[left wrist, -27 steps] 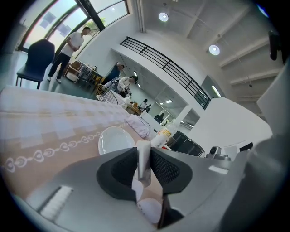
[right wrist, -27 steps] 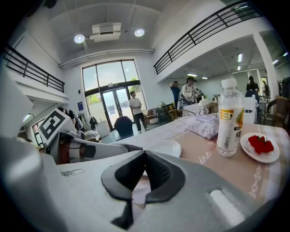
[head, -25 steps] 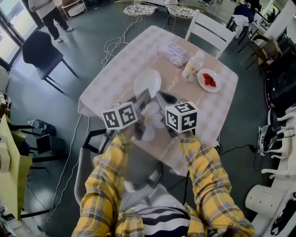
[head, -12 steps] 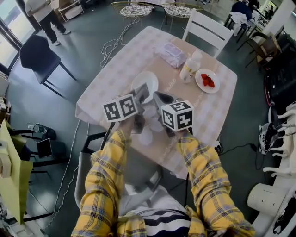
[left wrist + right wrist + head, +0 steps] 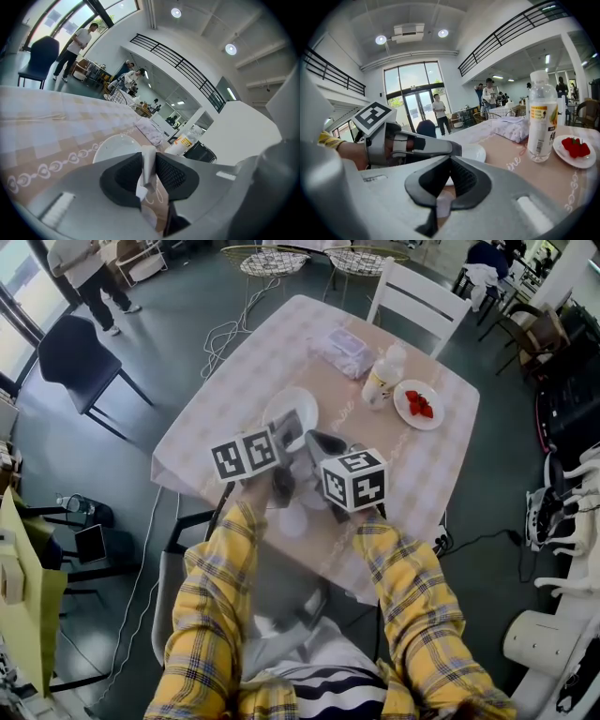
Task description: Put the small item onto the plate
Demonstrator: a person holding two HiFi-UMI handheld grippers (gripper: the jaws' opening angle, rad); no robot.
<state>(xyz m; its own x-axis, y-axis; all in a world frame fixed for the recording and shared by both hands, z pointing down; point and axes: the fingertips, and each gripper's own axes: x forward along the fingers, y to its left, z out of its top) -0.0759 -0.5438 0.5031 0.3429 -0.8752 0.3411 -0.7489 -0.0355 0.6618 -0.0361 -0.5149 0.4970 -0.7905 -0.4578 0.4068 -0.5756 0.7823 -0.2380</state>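
Note:
The left gripper [image 5: 149, 165] is shut on a small thin white item [image 5: 147, 161], which stands upright between its pads. In the head view this gripper [image 5: 291, 432] reaches over the near rim of the empty white plate [image 5: 279, 401]. The same plate [image 5: 112, 144] lies just beyond its jaws in the left gripper view. The right gripper [image 5: 319, 442] hovers close beside it on the right. Its jaws [image 5: 450, 174] meet at the tips, and I see nothing clamped between them. From the right gripper view the left gripper [image 5: 417, 146] crosses in front of the plate [image 5: 477, 152].
A plastic bottle [image 5: 382, 377] and a small plate of strawberries [image 5: 419, 403] stand right of the white plate. A tissue packet [image 5: 347, 349] lies further back. A white round object [image 5: 292, 519] rests on the table under the grippers. A white chair [image 5: 417, 298] stands at the far side.
The left gripper has edged toward the white plate with the item still pinched. The right gripper has hardly shifted.

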